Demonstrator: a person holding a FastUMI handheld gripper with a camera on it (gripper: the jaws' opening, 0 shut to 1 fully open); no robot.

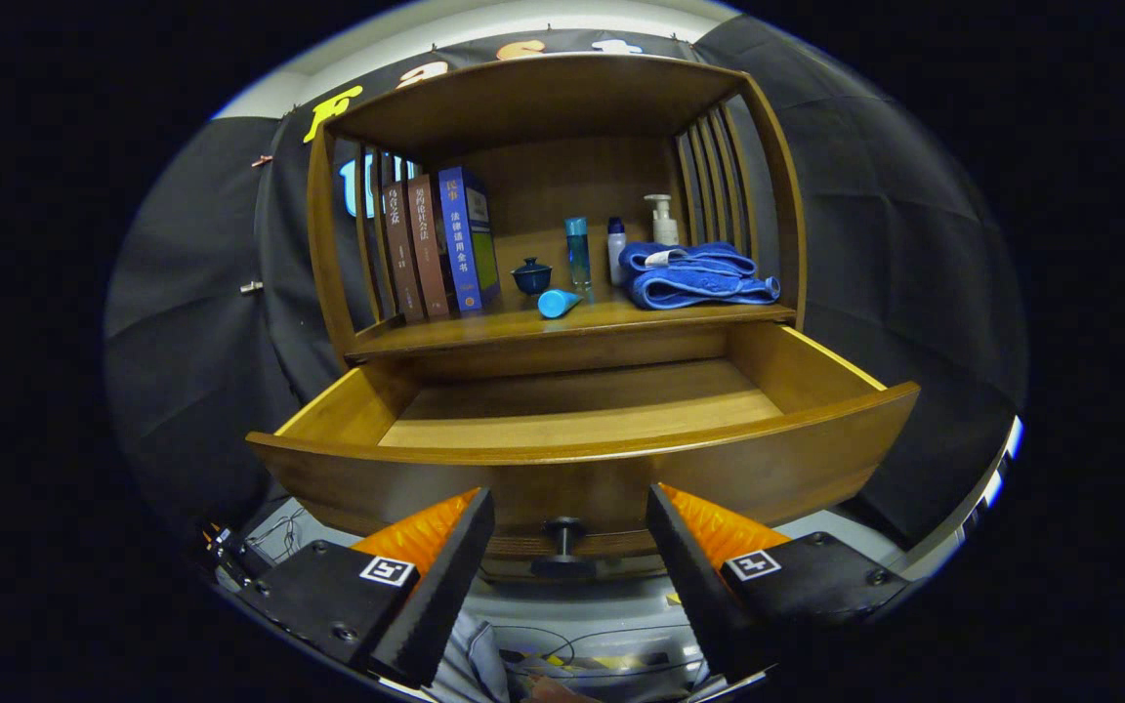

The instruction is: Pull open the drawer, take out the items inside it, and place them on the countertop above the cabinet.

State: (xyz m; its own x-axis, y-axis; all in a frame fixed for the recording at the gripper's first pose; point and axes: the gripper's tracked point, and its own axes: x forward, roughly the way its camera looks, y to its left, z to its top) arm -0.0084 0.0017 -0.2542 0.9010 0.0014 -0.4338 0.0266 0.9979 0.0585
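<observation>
The drawer (582,459) stands pulled well out of the cabinet (553,195), and its wooden floor shows bare as far as can be seen (the near part is hidden behind the front panel). The knob (562,547) sits at the middle of the drawer front, low down, in the gap between the two fingers of the gripper (567,547); the fingers are spread apart and neither touches the knob. Just above the drawer is the countertop (484,327), a shelf with a wooden roof and slatted sides. On the countertop, above the drawer's left half, three books (436,244) stand upright against the slats. Above the drawer's middle sits a small dark blue lidded cup (531,276), with a light blue tube (559,303) lying on its side just beside it, near the shelf's front edge. Behind the tube stands a tall clear blue bottle (578,252), then a white bottle with a dark cap (616,249). Above the drawer's right half lies a folded blue towel (694,275), and a white pump bottle (663,220) stands behind it.
</observation>
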